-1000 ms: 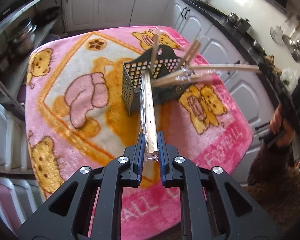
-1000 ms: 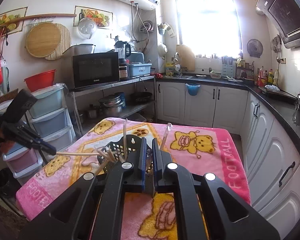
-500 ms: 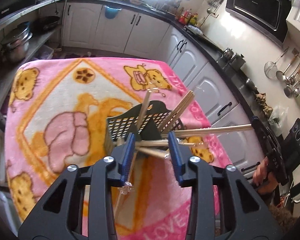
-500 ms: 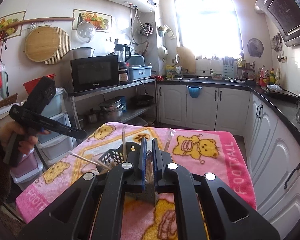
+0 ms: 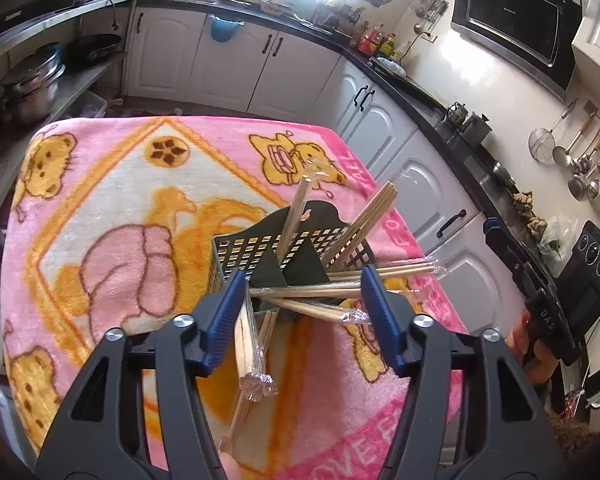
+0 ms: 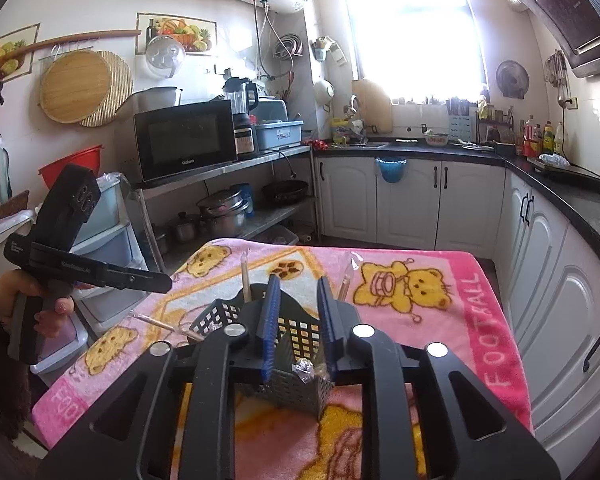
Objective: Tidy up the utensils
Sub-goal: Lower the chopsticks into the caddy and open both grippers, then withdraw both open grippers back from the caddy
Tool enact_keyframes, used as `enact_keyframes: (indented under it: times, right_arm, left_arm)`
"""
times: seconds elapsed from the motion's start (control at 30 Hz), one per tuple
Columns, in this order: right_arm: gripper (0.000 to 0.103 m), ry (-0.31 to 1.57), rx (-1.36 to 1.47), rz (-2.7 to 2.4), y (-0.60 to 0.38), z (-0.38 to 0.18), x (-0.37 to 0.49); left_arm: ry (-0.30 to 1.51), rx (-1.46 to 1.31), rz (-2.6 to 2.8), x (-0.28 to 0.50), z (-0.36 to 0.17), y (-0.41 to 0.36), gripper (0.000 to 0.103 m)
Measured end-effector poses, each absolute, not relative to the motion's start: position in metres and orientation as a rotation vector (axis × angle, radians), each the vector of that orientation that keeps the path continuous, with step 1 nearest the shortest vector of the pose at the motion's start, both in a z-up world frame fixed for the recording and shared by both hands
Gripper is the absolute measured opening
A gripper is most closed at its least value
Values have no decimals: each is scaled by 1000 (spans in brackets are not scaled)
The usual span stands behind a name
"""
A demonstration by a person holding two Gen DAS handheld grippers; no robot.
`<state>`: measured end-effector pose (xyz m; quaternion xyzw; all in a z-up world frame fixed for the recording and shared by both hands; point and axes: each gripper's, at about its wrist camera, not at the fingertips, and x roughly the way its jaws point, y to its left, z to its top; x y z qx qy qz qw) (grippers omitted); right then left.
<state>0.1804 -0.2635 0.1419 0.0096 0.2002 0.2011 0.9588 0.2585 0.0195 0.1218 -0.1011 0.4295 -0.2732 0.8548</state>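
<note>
Left tool [image 5: 304, 312], lower centre: jaws opening, a wrapped chopstick pair [image 5: 247, 344] leaning on its left pad, unclamped. Right tool [image 6: 298, 320]: jaws opening, pressing nothing. Black utensil basket [image 5: 260, 246], mid-frame on the pink-blanketed surface [image 5: 120, 184], holds further chopsticks.

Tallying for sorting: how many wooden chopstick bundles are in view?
6. One upright in the black perforated plastic basket, a bare bundle leaning right, three across its rim, one nearest the camera. More may be hidden.
</note>
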Motion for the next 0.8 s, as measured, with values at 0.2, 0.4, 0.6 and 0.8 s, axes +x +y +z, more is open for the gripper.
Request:
enact_keyframes:
  times: [0.2, 0.4, 0.6, 0.8]
  right_arm:
    - [46, 422, -14, 382, -262, 138, 170]
    - [60, 449, -20, 377, -261, 130, 157]
    - [68, 460, -26, 371, -257, 123, 142]
    - [77, 450, -30, 371, -254, 123, 130]
  left_arm:
    - [879, -227, -564, 246, 122, 29, 74]
    - [843, -226, -532, 225, 124, 38, 91]
    - [803, -229, -494, 202, 123, 46, 92]
    - [766, -198, -447, 182, 122, 46, 92]
